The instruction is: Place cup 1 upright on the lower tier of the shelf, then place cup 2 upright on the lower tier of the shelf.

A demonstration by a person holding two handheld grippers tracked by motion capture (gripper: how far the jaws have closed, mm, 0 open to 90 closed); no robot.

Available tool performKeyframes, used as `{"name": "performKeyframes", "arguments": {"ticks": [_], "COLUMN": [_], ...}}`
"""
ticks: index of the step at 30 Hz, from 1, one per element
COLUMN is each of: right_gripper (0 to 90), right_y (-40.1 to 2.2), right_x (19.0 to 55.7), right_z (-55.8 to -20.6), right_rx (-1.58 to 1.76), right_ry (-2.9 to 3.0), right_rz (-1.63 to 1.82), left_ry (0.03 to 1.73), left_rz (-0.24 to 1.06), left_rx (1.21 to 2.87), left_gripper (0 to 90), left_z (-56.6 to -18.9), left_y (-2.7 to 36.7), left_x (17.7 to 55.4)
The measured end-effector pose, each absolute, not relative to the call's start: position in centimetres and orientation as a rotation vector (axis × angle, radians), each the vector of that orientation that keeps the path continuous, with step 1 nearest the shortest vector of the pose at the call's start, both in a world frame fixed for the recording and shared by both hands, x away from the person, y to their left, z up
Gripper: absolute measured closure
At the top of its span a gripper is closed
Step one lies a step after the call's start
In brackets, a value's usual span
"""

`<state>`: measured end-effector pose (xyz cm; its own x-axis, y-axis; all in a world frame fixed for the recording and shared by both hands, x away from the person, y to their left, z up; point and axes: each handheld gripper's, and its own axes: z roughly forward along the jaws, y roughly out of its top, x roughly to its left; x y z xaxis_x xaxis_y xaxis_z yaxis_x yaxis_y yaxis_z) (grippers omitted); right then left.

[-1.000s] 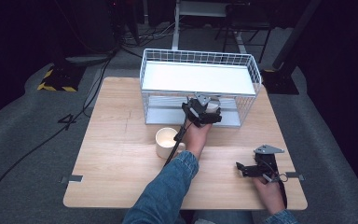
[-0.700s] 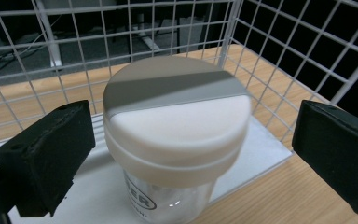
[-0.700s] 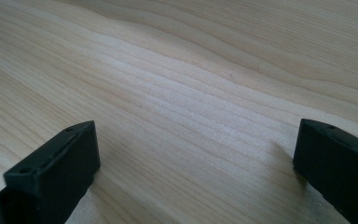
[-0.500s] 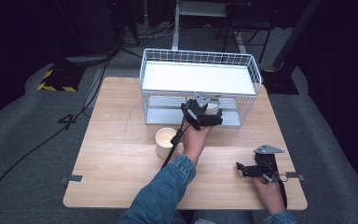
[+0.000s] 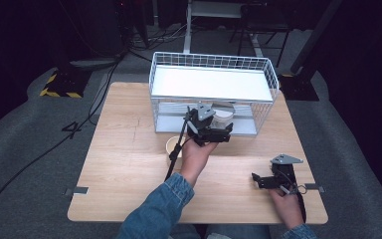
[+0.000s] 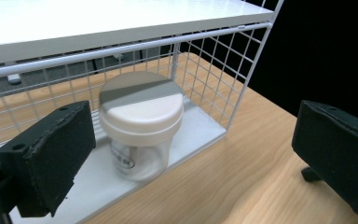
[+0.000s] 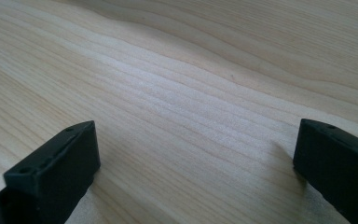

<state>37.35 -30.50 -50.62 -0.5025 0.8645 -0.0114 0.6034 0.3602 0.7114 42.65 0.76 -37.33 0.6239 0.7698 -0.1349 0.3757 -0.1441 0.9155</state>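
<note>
Left gripper view looks between wide-apart jaws at a clear jar (image 6: pixel 141 135) with a white lid, standing on the lower shelf of the white wire rack (image 6: pixel 223 70), near its open front edge; nothing is grasped. High view has the left gripper (image 5: pixel 214 130) held just before that rack (image 5: pixel 214 84), a cup (image 5: pixel 173 148) on the table (image 5: pixel 124 164) beside the wrist. Right gripper (image 5: pixel 266 180) rests released on the table near the front right

White-lidded clear jar (image 6: pixel 141 128), white wire rack (image 5: pixel 214 82), pale wood table (image 5: pixel 129 144).
</note>
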Motion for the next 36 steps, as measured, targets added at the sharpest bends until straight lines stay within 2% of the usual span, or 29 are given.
{"name": "performKeyframes", "arguments": {"ticks": [5, 22, 36], "right_gripper": [0.5, 0.5, 0.5], "right_y": [-30.5, -30.5, -30.5], "right_x": [37.4, 37.4, 37.3], "right_z": [-50.6, -50.6, -50.6], "right_rx": [1.283, 1.283, 1.283], "right_ry": [2.242, 2.242, 2.242], "right_rz": [0.928, 0.928, 0.928], "left_ry": [0.937, 0.943, 0.908], "left_rz": [0.434, 0.395, 0.416], "left_rx": [1.761, 1.770, 1.826], "left_gripper": [0.1, 0.2, 0.2], "left_z": [-37.1, -37.1, -37.9], "left_y": [3.6, 8.3, 11.6], "left_x": [41.9, 39.8, 37.3]}}
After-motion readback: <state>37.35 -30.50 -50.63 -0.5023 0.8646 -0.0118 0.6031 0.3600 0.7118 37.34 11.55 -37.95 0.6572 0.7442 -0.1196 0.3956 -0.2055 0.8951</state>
